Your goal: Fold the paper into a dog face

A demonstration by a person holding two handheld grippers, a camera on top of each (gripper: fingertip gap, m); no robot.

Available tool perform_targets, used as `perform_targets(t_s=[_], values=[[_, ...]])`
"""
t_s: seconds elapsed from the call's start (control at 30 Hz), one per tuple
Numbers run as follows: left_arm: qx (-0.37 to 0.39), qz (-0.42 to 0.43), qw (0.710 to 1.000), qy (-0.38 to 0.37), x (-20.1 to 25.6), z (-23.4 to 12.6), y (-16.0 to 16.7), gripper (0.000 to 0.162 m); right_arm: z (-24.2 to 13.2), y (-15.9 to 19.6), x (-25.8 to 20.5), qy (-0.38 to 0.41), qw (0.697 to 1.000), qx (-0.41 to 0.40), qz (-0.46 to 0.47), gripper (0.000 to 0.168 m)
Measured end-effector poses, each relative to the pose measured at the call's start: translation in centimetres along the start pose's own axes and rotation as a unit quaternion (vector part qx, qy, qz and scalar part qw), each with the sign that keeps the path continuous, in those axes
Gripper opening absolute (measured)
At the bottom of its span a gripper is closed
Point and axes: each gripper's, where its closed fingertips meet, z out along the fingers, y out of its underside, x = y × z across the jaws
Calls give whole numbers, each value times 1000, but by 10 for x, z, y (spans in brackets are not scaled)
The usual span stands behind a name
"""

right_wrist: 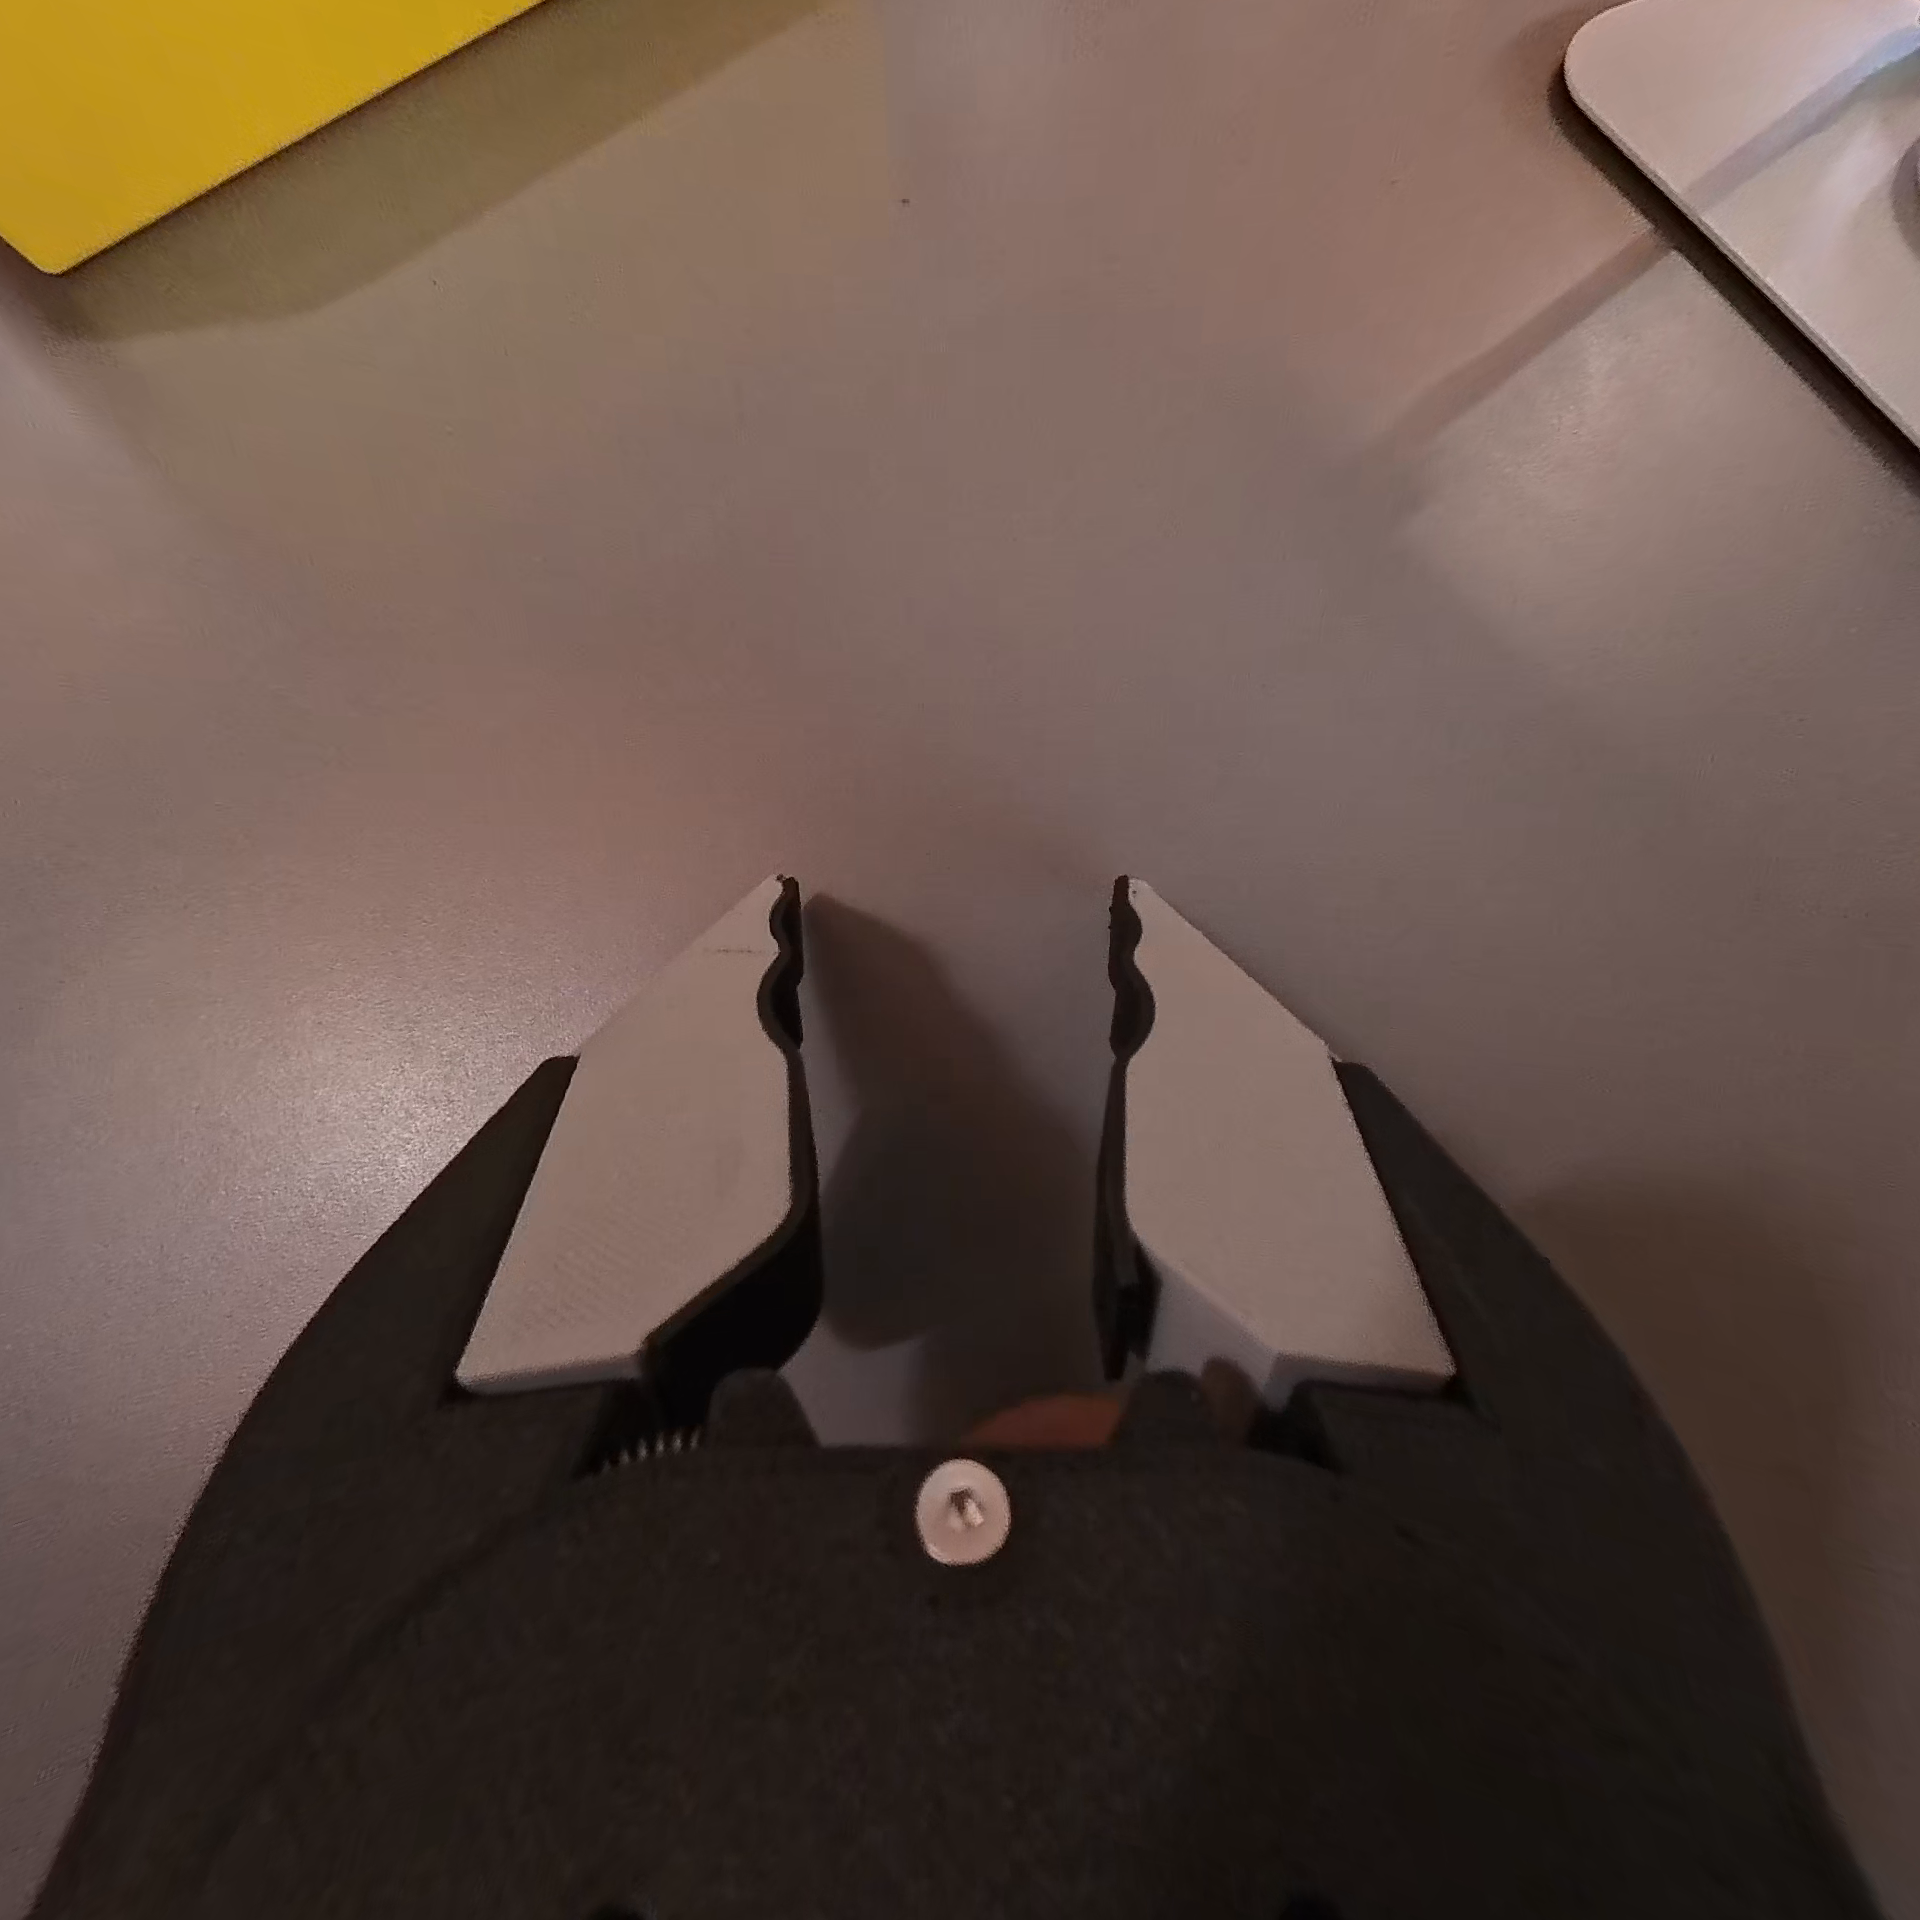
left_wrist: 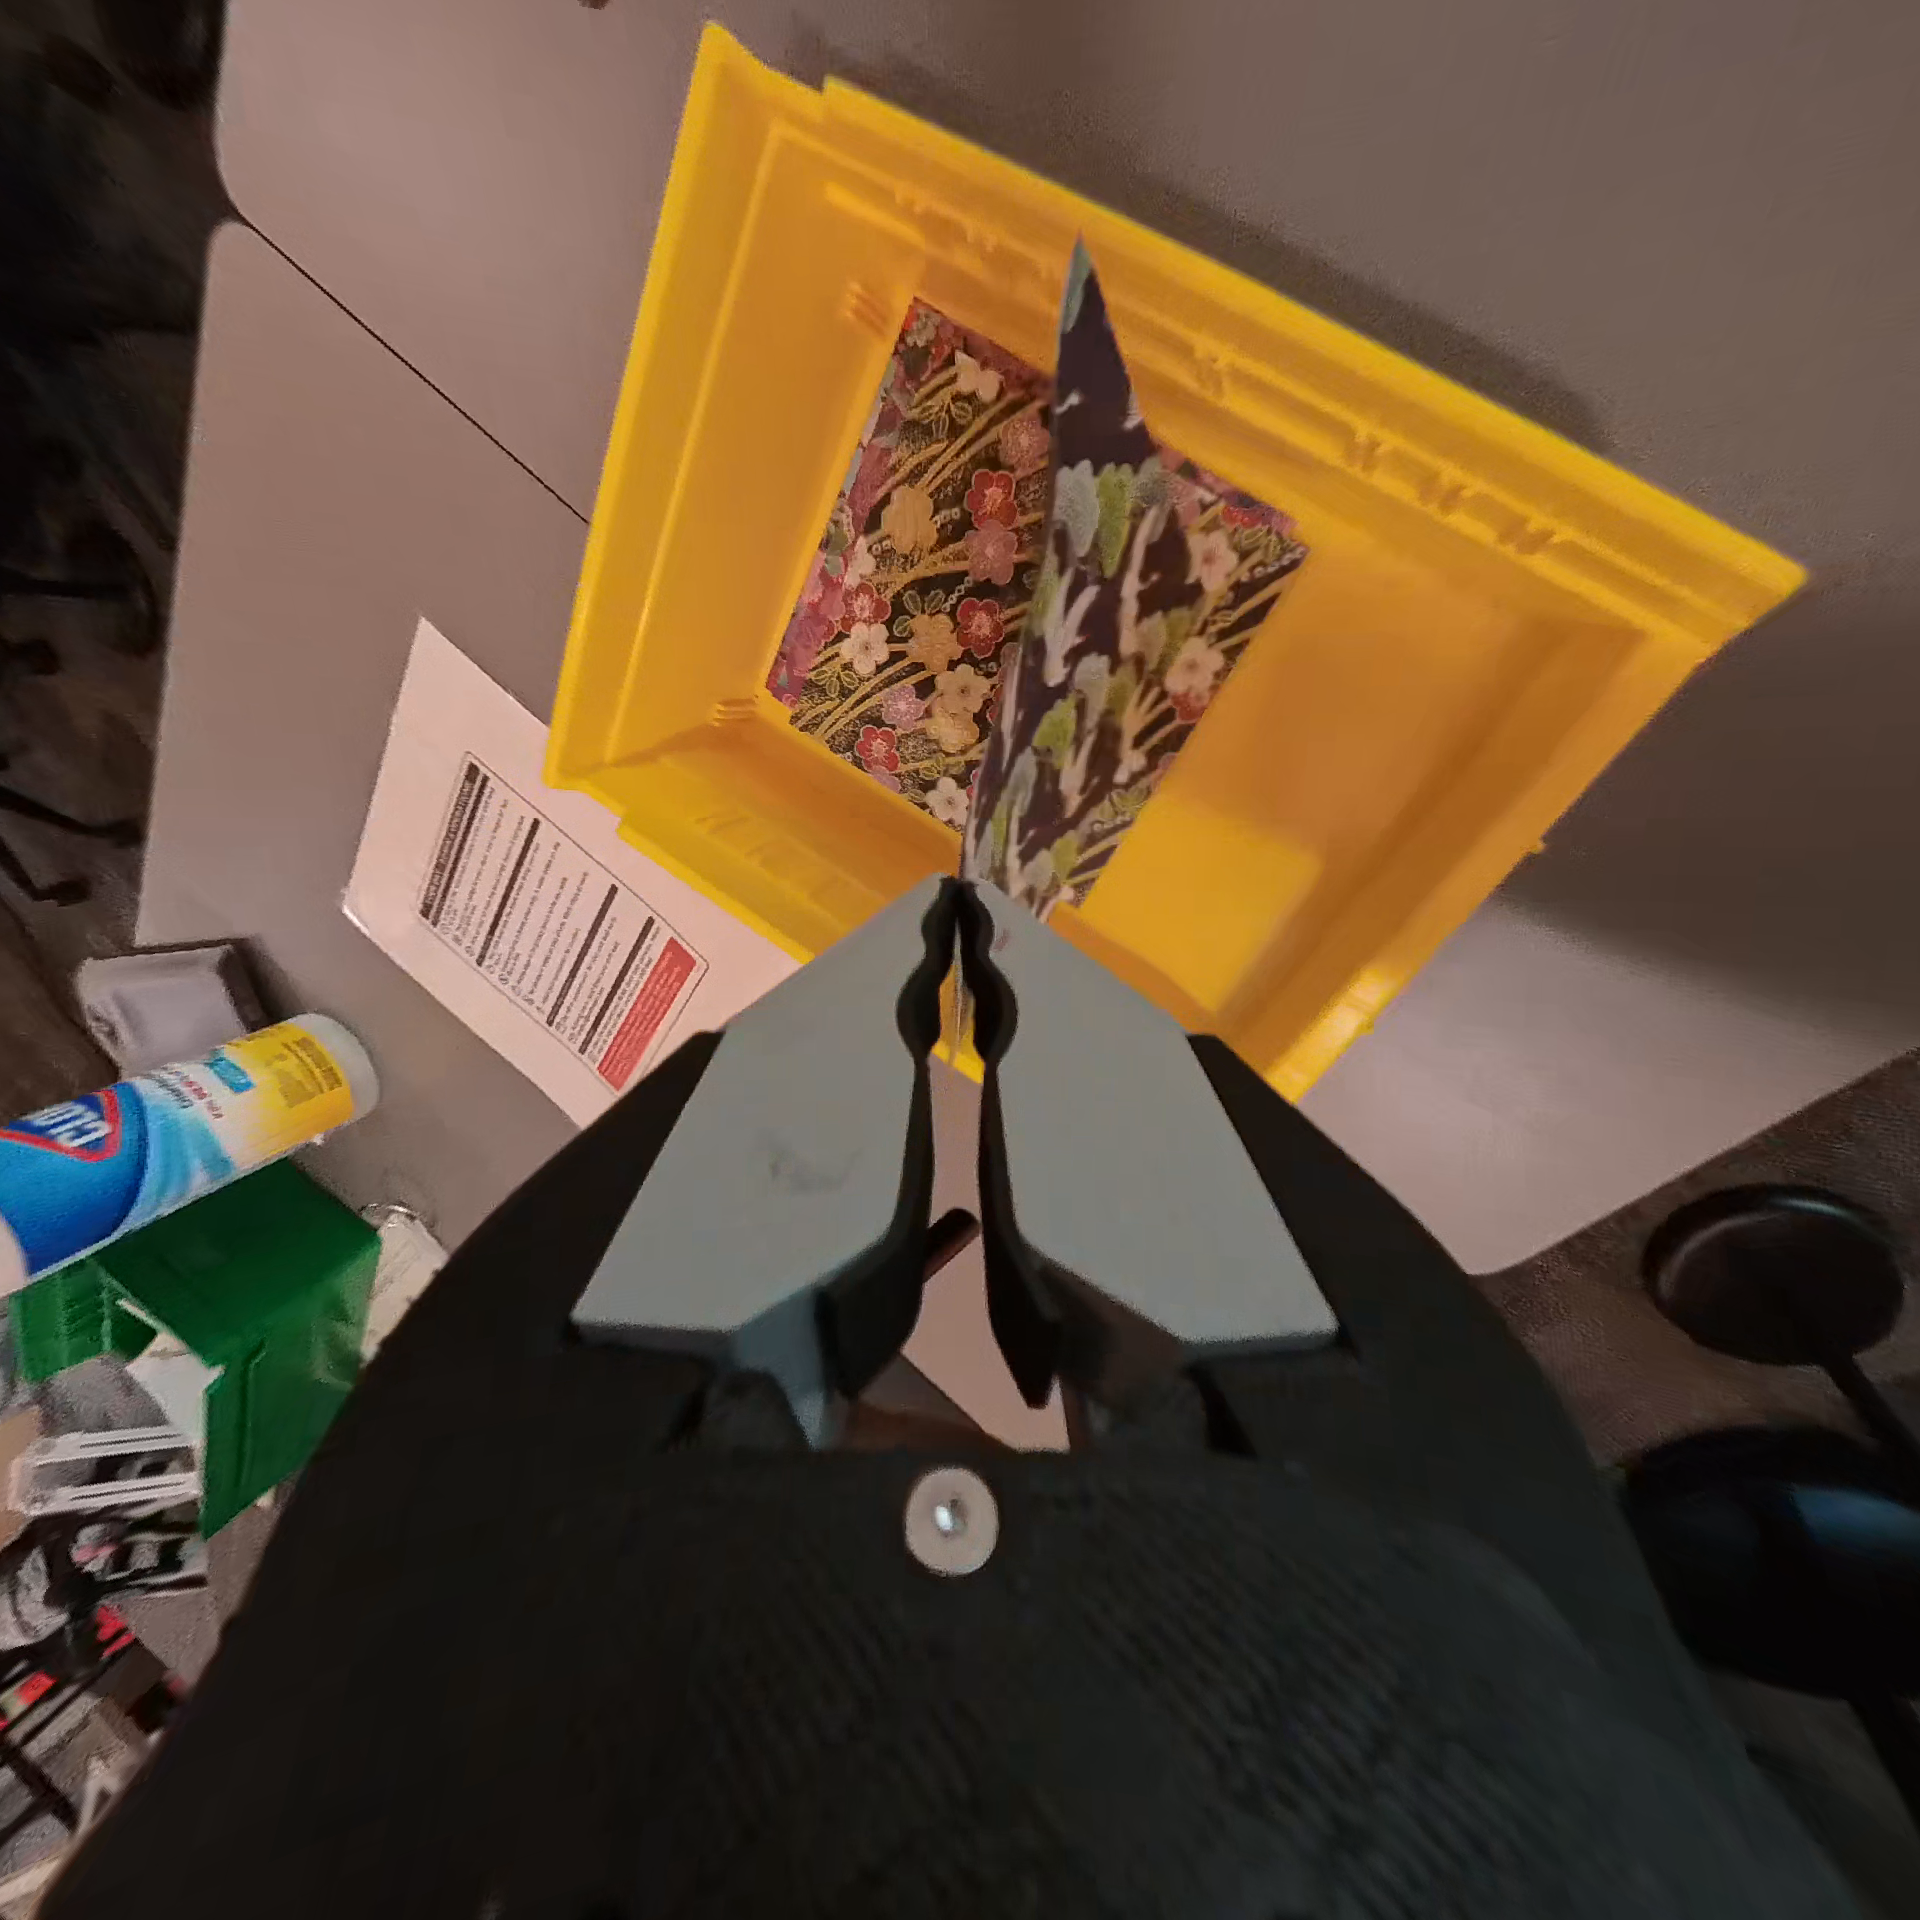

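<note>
My left gripper [left_wrist: 951,894] is shut on a corner of a dark blue patterned paper sheet [left_wrist: 1081,644] and holds it edge-on in the air above a yellow tray [left_wrist: 675,499]. A second sheet, black with red and gold flowers [left_wrist: 925,551], lies flat on the tray's floor. My right gripper [right_wrist: 956,894] is open and empty, low over the bare grey table [right_wrist: 935,520]. A corner of the yellow tray [right_wrist: 187,114] shows at the top left of the right wrist view.
A white printed sheet [left_wrist: 520,894] lies on the table left of the tray. A wipes canister [left_wrist: 156,1132], a green plastic block [left_wrist: 239,1340] and clutter sit at the left edge. A black chair base [left_wrist: 1766,1278] is lower right. A white rounded stand base [right_wrist: 1766,187] lies at upper right. The left gripper's tips are roughly 40 cm from the right gripper's.
</note>
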Motion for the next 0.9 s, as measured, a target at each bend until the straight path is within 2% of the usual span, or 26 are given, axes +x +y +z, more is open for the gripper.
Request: perform_targets(t_s=[0.13, 0.23, 0.37, 0.5, 0.67, 0.8, 0.87, 0.9], values=[[17, 45, 998, -28, 14, -57, -30, 0, -1, 0, 0, 6, 1000, 2, -8, 55], [40, 97, 994, -29, 44, -95, -69, 0, -2, -1, 0, 9, 1000, 7, -9, 54], [41, 178, 983, -5, 97, -107, -120, 0, -6, -3, 3, 7, 1000, 18, 0, 54], [38, 237, 968, 71, 154, -73, -164, 0, -16, -8, 17, 15, 999, 35, 18, 54], [50, 271, 946, 169, 207, 4, -207, 0, -39, -20, 39, 20, 995, 79, 57, 54], [52, 281, 940, 189, 227, 63, -230, 0, -48, -17, 57, 21, 992, 88, 83, 54], [67, 271, 945, 167, 227, 83, -244, 1, -48, -14, 63, 23, 992, 84, 91, 53], [78, 266, 949, 152, 225, 90, -251, 9, -48, -13, 66, 25, 992, 83, 94, 53]])
